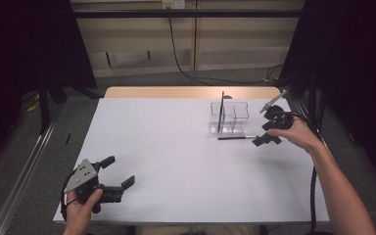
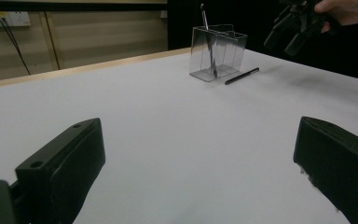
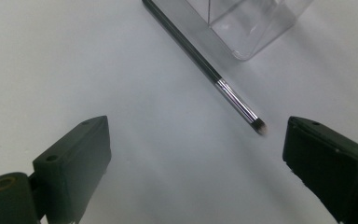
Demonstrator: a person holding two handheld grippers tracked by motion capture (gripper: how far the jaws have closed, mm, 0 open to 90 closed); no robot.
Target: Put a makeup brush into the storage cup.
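A clear acrylic holder (image 1: 229, 117) (image 2: 216, 51) (image 3: 247, 23) stands at the table's far right, with one thin black brush (image 1: 221, 111) (image 2: 207, 37) upright in it. A second black brush (image 1: 235, 138) (image 2: 241, 76) (image 3: 205, 65) lies flat on the table in front of the holder. Its metal ferrule and bristle tip (image 3: 259, 126) point toward my right gripper (image 1: 268, 128) (image 3: 196, 140). That gripper hovers open just above the tip and holds nothing. My left gripper (image 1: 120, 171) (image 2: 198, 135) rests open and empty near the front left corner.
The white table (image 1: 176, 147) has a wooden strip along its far edge. Black curtains hang on both sides, and a metal rail (image 1: 24, 171) runs along the floor at the left. The right gripper's cable (image 1: 315, 191) trails off the table's right side.
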